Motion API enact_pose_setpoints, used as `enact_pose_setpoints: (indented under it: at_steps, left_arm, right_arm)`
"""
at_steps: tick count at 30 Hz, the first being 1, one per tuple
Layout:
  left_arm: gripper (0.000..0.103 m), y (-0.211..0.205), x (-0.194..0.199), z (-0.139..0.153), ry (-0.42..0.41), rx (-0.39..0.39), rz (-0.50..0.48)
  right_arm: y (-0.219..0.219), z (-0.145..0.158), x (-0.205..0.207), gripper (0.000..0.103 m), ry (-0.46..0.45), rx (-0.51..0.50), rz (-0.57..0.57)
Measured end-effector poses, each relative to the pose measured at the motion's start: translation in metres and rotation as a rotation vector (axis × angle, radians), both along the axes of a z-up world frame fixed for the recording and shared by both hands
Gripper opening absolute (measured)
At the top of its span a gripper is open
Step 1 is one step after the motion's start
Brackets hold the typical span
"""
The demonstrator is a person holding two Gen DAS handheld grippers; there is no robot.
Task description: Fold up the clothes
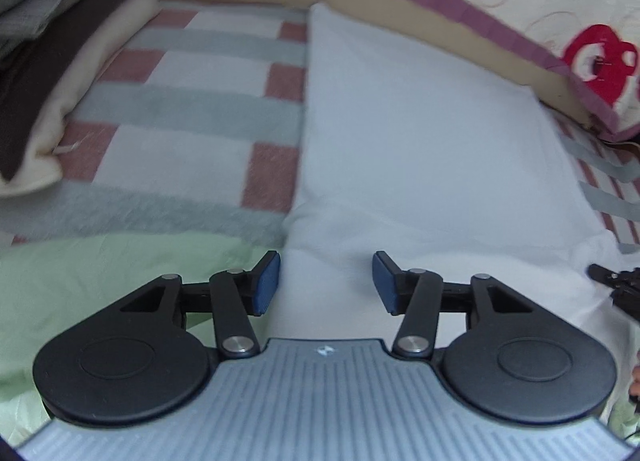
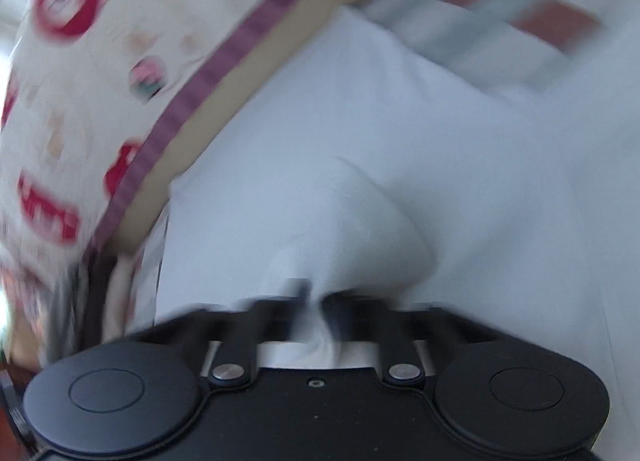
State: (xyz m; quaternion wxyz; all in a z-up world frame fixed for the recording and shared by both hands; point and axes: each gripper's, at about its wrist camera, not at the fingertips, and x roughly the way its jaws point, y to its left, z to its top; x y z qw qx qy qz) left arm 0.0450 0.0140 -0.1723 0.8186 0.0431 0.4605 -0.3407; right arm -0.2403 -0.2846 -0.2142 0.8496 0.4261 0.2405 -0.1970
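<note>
— Room to move? 
— Checked blanket bare at ten o'clock, folded stack beyond.
— And the grippers?
— Left gripper spread wide over the white garment's near edge; right gripper pinching a fold (blurry).

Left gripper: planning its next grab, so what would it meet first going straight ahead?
Likely the white cloth, which already lies between the open fingers of the left gripper; height above it is unclear.
</note>
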Motion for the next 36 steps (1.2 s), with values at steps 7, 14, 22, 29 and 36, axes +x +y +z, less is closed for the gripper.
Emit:
enact_pose_setpoints:
  at_steps: [7,14,22,29,36]
  left_arm:
    - [0.053,0.0,-0.066,0.038,-0.118,0.063,-0.165]
    - [0.053,-0.001,-0.074,0.021,-0.047,0.216,-0.153]
    - [0.062,-0.003,-0.063,0.005,0.146,0.201,-0.157]
    - [0.004,0.008,-0.064,0.022,0.143,0.111,-0.2]
    - [0.003,0.041,-0.067,0.038,0.131,0.165,-0.112]
  right_arm:
    - [-0.005,0.043,-0.011,0.006,0.04,-0.312,0.049]
    - [-0.029,0.022,-0.016,0.006,0.208,-0.318,0.029]
    - [-0.03,0.027,-0.022,0.01,0.114,-0.301,0.06]
    - [-0.032,0.032,-0.028,0.007,0.031,-0.285,0.088]
    - [-0.017,0.025,-0.035,0.007,0.144,-0.317,0.222]
